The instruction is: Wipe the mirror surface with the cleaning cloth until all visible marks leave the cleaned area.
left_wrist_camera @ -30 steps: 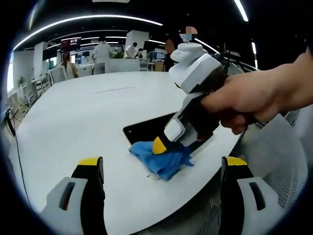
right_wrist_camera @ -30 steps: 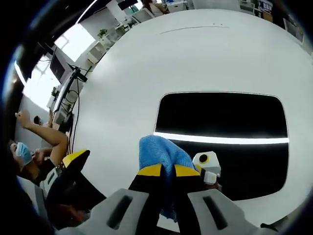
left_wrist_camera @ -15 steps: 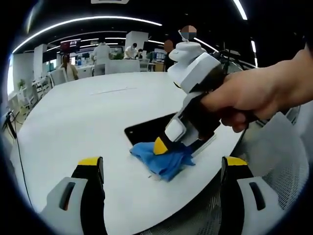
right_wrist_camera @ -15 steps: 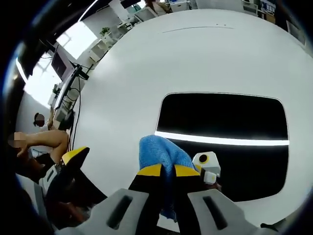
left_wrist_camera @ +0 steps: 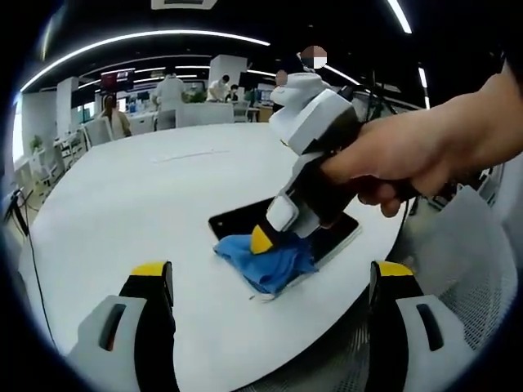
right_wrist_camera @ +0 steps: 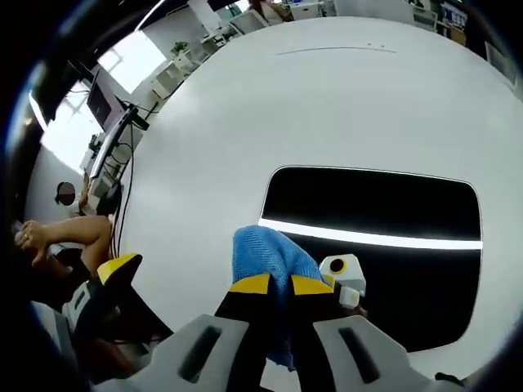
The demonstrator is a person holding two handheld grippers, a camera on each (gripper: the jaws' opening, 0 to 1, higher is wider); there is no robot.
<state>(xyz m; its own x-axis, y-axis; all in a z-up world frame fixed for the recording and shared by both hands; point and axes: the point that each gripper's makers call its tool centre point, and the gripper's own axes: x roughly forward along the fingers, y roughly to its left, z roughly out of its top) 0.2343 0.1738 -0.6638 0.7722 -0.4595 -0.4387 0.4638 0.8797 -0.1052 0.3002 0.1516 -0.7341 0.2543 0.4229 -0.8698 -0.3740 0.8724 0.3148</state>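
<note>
table [right_wrist_camera: 245,122] white and round, carrying a dark mirror [right_wrist_camera: 392,212] near its edge. cloth [right_wrist_camera: 265,257], blue, bunched at the mirror's near corner, partly on the glass. right gripper [right_wrist_camera: 273,285] pinches the cloth, jaws pressed together on it. left gripper [left_wrist_camera: 270,273] hangs off the table edge, jaws spread wide, holding nothing.
</note>
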